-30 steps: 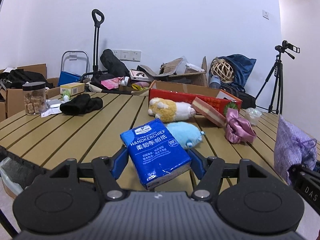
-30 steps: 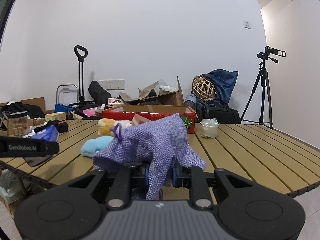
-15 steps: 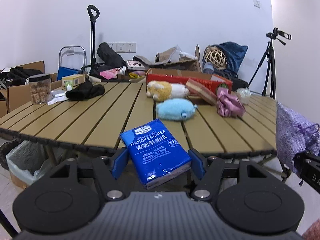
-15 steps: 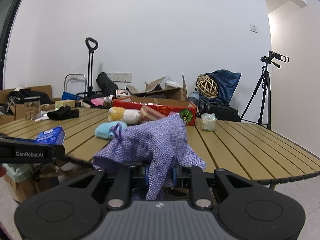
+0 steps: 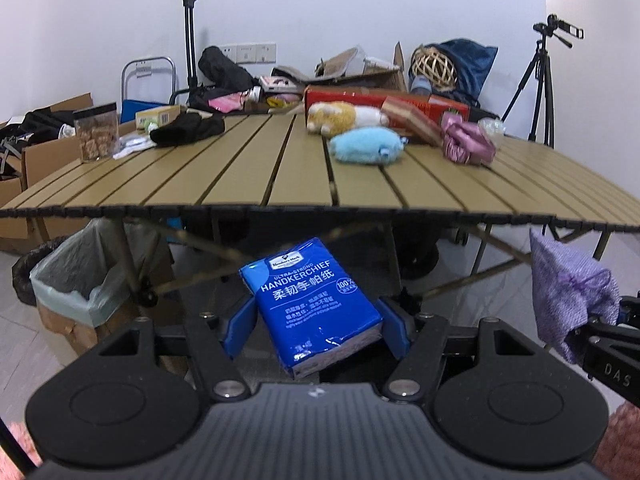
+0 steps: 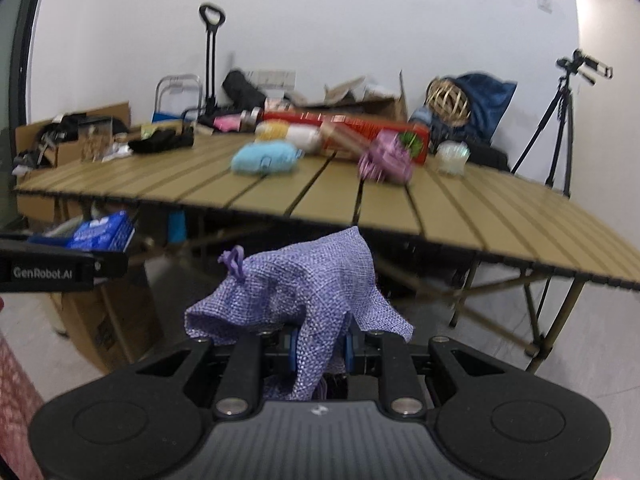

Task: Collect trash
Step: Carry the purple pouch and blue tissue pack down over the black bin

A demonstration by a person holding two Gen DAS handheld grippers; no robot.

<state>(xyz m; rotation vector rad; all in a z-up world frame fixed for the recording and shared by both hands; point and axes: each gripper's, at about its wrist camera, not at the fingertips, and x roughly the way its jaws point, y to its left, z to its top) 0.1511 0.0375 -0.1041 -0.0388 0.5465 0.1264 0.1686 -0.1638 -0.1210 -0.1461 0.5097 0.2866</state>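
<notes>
My left gripper [image 5: 316, 330] is shut on a blue pack of handkerchief tissues [image 5: 312, 304], held in front of and below the table's near edge. The right gripper [image 6: 320, 346] is shut on a purple woven drawstring pouch [image 6: 304, 288], also below the table edge. In the left wrist view the pouch [image 5: 568, 300] hangs at the far right. In the right wrist view the blue pack [image 6: 102, 232] shows at the far left. A bin lined with a pale green bag [image 5: 76, 276] stands on the floor under the table's left end.
The slatted table [image 5: 240, 168] carries a blue plush [image 5: 368, 146], a yellow and white plush [image 5: 344, 118], a pink cloth [image 5: 466, 142], a red box [image 5: 404, 106], a black cloth [image 5: 188, 130] and a jar [image 5: 96, 132]. Cardboard boxes [image 5: 44, 156] and a tripod [image 5: 540, 80] stand around.
Both grippers have drawn back from over the table and sunk below its front edge, each still holding its item. The lined bin has come into the left wrist view.
</notes>
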